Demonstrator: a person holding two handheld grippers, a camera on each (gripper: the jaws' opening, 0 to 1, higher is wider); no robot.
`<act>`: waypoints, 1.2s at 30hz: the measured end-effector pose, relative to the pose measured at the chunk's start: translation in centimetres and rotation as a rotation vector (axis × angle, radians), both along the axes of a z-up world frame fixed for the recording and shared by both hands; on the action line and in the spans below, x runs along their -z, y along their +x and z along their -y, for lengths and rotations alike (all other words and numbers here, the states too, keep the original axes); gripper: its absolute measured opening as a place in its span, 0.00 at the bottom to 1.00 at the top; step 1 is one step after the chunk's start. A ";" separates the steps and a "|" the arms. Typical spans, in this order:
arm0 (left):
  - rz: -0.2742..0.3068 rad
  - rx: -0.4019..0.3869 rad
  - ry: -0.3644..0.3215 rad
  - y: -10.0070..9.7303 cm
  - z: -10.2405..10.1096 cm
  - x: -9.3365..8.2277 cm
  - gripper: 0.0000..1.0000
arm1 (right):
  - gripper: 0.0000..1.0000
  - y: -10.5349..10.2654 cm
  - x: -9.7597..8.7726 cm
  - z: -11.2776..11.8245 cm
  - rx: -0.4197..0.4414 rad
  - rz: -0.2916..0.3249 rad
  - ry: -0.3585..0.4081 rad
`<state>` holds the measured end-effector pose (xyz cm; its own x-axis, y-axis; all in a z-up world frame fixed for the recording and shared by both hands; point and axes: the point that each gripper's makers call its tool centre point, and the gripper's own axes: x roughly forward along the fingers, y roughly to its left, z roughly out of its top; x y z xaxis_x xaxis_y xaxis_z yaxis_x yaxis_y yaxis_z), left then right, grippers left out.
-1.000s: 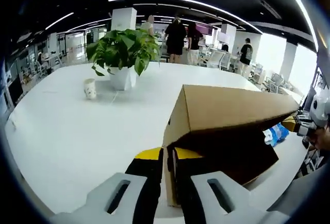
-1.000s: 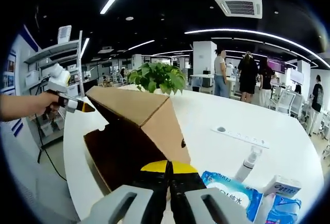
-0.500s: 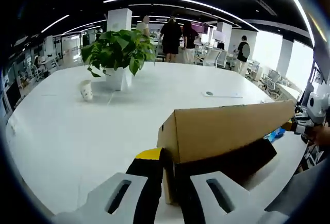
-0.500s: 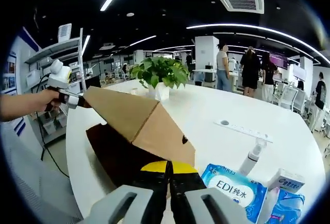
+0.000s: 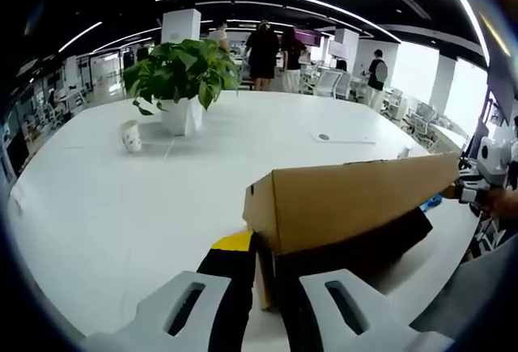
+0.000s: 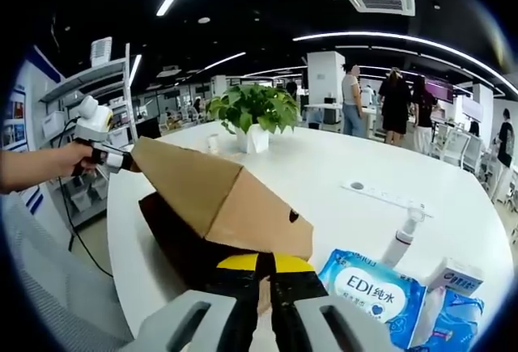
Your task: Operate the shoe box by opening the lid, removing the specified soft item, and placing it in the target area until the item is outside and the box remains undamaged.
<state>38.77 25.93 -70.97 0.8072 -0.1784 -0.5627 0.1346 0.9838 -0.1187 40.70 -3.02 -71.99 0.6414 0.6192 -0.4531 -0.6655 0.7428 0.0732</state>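
While box lid (image 5: 348,202) sits low over dark box base (image 6: 182,235) on desk (image 5: 121,206), left gripper (image 5: 261,275) and right gripper (image 6: 263,287) each pinch opposite lid ends, jaws nearly closed.

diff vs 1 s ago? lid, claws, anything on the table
The cardboard lid has come down: a second ago it was raised steeply, now it sits low over the dark box, not fully closed. The left claw and the right claw stay clamped on opposite lid edges. Unchanged: potted plant, paper cup, wipes pack and bottle on the white table.
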 end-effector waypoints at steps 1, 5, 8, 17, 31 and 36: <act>-0.002 0.006 0.002 -0.1 0.0 0.1 0.06 | 0.01 -0.1 0.1 -0.1 -0.003 -0.003 0.002; -0.011 0.018 0.011 -0.5 0.0 0.5 0.07 | 0.04 -0.4 0.3 -0.3 -0.013 -0.008 0.001; -0.016 0.027 0.012 -0.8 0.0 0.8 0.08 | 0.06 -0.6 0.4 -0.3 -0.022 -0.012 -0.001; -0.036 0.053 0.018 -1.9 0.2 1.6 0.12 | 0.12 -1.4 0.9 -0.2 -0.055 -0.020 -0.020; -0.046 0.102 0.039 -3.0 0.9 2.2 0.18 | 0.21 -2.9 1.2 -0.9 -0.101 -0.027 -0.001; -0.046 0.123 0.017 -3.2 1.5 2.4 0.23 | 0.25 -3.1 1.3 -1.1 -0.110 -0.031 -0.002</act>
<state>35.52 24.39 -73.40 0.7532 -0.2645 -0.6023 0.2488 0.9621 -0.1113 37.58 -1.94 -73.27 0.5552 0.6840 -0.4731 -0.7405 0.6655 0.0933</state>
